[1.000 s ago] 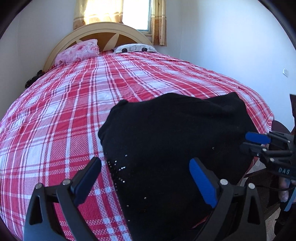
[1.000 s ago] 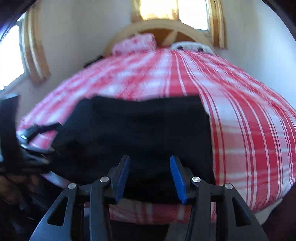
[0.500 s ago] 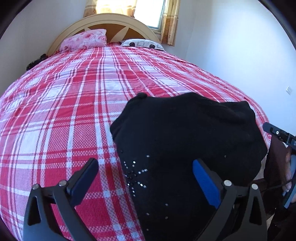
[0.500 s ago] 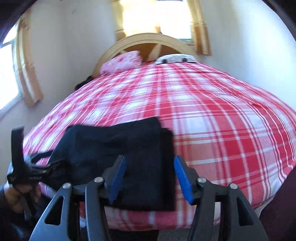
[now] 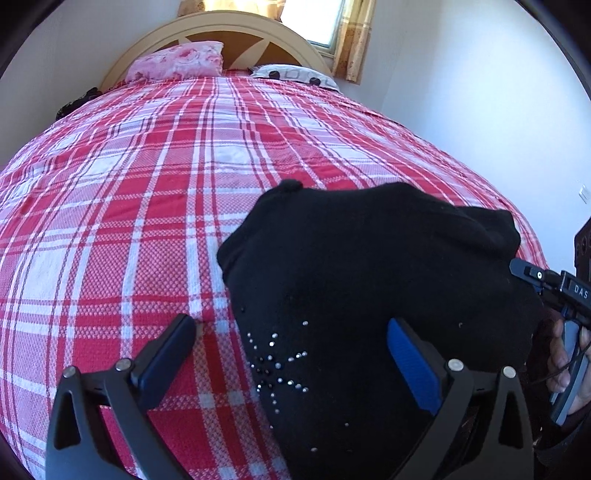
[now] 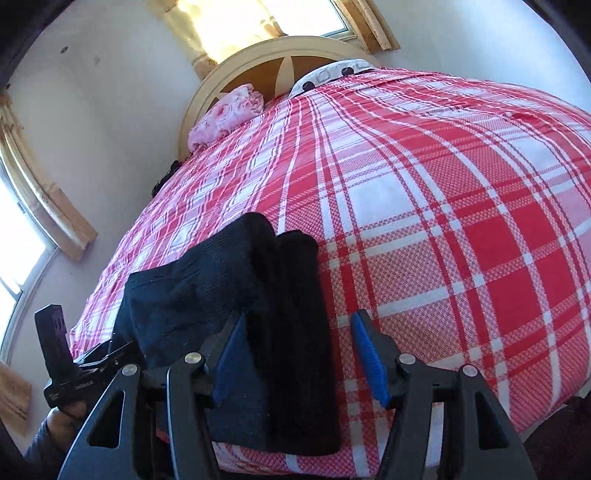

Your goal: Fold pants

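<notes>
Where the red-and-white plaid bedspread curves down to the near edge of the bed, everything below placed against that bedspread:

Pants: black, soft knit, folded into a thick rounded bundle lying flat on the bedspread at its near edge; layered, with a narrower fold stacked along the right side in the right wrist view.
Pants decoration: small shiny studs in a starburst on the near left part of the bundle.
Left gripper: black plastic frame, blue ribbed pads, spread wide and gripping nothing; left finger over bare bedspread, right finger over the black cloth; touching or hovering, hard to say at this angle.
Right gripper: same build, spread moderately, nothing clamped; left pad against or just over the folded edge, right pad over bare plaid.
Bedspread texture: woven waffle-like checks, broad red squares crossed by white and thin dark stripes, smooth and taut.
Headboard: cream, arched, with a spoked fan pattern, at the far end of the bedspread.
Pink pillow: floral, crumpled, at the far left of the bedspread.
White pillow: dark round prints, at the far right of the bedspread.
</notes>
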{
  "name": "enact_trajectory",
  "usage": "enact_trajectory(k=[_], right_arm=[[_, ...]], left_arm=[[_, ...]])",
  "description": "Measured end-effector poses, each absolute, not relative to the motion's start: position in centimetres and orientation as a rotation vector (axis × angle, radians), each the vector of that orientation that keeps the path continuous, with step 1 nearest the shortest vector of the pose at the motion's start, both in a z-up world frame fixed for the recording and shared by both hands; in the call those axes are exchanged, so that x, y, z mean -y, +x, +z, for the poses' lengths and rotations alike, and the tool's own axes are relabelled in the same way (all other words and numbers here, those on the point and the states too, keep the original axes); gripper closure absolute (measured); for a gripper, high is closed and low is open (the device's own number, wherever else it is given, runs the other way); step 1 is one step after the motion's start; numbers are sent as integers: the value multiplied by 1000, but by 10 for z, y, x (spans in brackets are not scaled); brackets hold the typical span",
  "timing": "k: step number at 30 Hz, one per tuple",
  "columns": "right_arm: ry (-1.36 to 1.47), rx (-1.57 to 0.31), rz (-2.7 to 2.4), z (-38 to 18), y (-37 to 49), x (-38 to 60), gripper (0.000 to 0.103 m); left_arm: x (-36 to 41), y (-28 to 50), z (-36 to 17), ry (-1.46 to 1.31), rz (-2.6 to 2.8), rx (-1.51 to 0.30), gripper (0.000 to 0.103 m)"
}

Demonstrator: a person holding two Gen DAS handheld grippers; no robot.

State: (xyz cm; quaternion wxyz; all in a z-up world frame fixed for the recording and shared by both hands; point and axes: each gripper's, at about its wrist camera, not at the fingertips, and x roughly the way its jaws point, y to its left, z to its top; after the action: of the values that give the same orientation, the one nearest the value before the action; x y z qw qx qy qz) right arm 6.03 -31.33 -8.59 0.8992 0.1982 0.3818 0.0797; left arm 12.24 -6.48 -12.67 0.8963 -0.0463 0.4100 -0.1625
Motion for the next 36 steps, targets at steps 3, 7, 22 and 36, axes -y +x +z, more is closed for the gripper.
enact_trajectory(k=[3,7,22,36], right_arm=[[435,-799,191,-87,64,312,49],[455,-792,260,-83,60,306,77],[263,-700,459,4,96,217,80],[251,-847,645,-28,294,14,80]], left_arm=[[64,124,-123,-116,-355,-833,0],[59,118,-120,-156,-435,-817,58],[-37,116,-60,-276,-321,-660,91],[-189,187,-78,-243,-61,-692,88]])
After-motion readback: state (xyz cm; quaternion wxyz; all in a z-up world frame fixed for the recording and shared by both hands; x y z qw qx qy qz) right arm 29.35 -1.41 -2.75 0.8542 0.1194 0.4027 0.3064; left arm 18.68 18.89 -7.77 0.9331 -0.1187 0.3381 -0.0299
